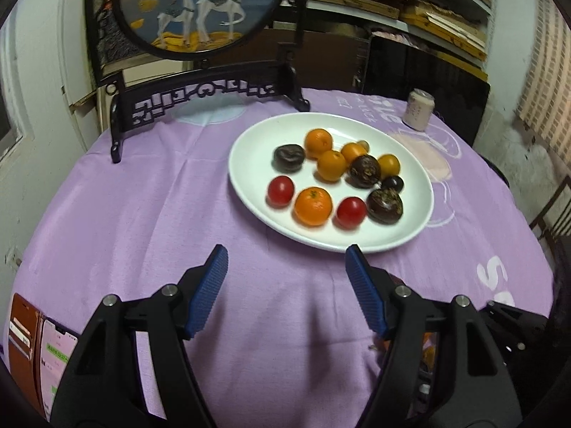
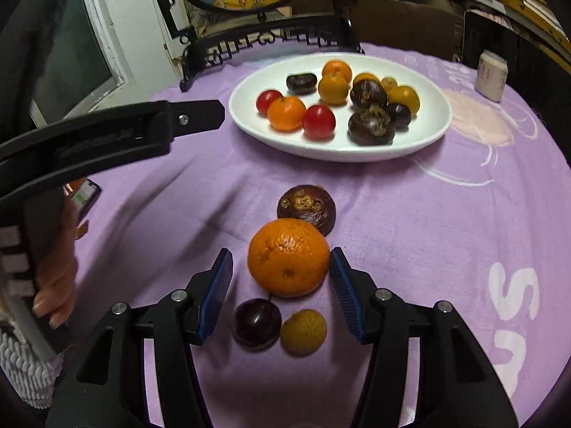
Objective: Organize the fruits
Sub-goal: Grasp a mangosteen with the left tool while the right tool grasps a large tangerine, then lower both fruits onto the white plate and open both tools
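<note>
A white oval plate [image 1: 249, 196] [image 2: 428, 135] on the purple cloth holds several oranges, red tomatoes and dark brown fruits. My left gripper [image 1: 286, 255] is open and empty, just short of the plate's near rim. My right gripper [image 2: 282, 260] is open, its blue pads on either side of a large orange [image 2: 288, 256] on the cloth, with a small gap on the left. A dark brown fruit [image 2: 307, 207] lies just beyond the orange. A dark plum [image 2: 256, 324] and a small yellow fruit [image 2: 303, 331] lie between the fingers nearer me.
A black carved stand with a round deer painting [image 1: 200, 7] stands behind the plate. A small pale jar [image 1: 418, 108] sits at the back right. A phone and brown wallet [image 1: 35, 349] lie at the near left. The left gripper's body [image 2: 107, 135] crosses the right wrist view.
</note>
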Demonstrator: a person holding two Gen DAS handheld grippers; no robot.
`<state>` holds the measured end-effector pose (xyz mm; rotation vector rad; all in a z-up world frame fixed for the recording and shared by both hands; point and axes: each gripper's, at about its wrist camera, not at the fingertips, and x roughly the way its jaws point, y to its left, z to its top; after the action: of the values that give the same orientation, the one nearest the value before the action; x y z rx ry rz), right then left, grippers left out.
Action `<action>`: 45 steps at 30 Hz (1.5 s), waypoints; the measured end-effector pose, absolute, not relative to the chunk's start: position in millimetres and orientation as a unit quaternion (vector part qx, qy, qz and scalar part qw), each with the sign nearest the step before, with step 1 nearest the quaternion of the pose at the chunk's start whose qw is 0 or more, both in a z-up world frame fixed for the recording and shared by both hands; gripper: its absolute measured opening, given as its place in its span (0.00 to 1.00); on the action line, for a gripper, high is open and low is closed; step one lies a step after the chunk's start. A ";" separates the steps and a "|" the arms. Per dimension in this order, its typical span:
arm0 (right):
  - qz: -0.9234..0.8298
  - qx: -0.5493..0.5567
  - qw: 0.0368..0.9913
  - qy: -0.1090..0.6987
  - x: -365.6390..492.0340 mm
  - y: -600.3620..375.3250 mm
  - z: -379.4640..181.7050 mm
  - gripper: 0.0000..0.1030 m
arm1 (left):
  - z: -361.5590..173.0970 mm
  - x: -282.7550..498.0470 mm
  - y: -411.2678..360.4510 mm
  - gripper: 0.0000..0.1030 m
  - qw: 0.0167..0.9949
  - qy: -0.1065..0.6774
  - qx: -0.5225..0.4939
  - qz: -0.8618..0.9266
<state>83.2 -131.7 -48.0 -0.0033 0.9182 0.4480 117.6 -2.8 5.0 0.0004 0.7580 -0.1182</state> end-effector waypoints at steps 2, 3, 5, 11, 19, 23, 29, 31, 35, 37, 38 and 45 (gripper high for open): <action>0.220 0.011 0.868 0.445 84.6 -139.3 -49.7 0.44 | 3.4 115.4 -8.9 0.69 0.927 0.370 0.012 -0.063; 0.226 0.026 0.865 0.447 84.9 -146.0 -47.4 0.44 | 2.7 114.8 -10.5 0.69 0.926 0.371 0.014 -0.066; 0.222 0.041 0.871 0.436 83.6 -160.4 -37.3 0.44 | 0.1 113.3 -15.6 0.69 0.925 0.373 0.022 -0.073; 0.163 0.107 0.894 0.402 90.7 -217.5 -15.1 0.44 | -15.2 107.7 -44.3 0.69 0.916 0.384 0.060 -0.102; 0.148 0.143 0.898 0.389 95.7 -240.6 -5.8 0.44 | -38.8 106.6 -81.6 0.69 0.905 0.395 0.101 -0.120; 0.151 0.143 0.897 0.389 95.2 -238.9 -5.5 0.44 | -46.8 116.1 -88.4 0.69 0.900 0.408 0.103 -0.115; 0.154 0.144 0.895 0.394 94.7 -237.0 -7.5 0.44 | -54.3 125.5 -87.9 0.38 0.891 0.426 0.091 -0.129; 0.156 0.141 0.894 0.395 94.2 -235.0 -8.8 0.44 | -51.2 121.3 -83.4 0.38 0.894 0.422 0.085 -0.126; 0.163 0.132 0.891 0.403 92.9 -226.8 -14.1 0.44 | -32.1 108.5 -61.9 0.38 0.915 0.385 0.084 -0.087; 0.167 0.122 0.890 0.406 92.2 -220.1 -17.1 0.44 | -20.6 104.8 -47.5 0.38 0.925 0.369 0.066 -0.068; 0.170 0.114 0.890 0.408 91.0 -215.0 -19.1 0.44 | -15.3 102.5 -39.0 0.38 0.930 0.360 0.057 -0.052; 0.184 0.069 0.894 0.404 81.1 -189.7 -23.0 0.44 | -4.7 99.2 -9.3 0.38 0.938 0.345 0.027 -0.017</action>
<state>81.2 -189.7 -23.0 0.1425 0.8374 0.3819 99.2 -9.3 -4.7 0.0552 0.7042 -0.0341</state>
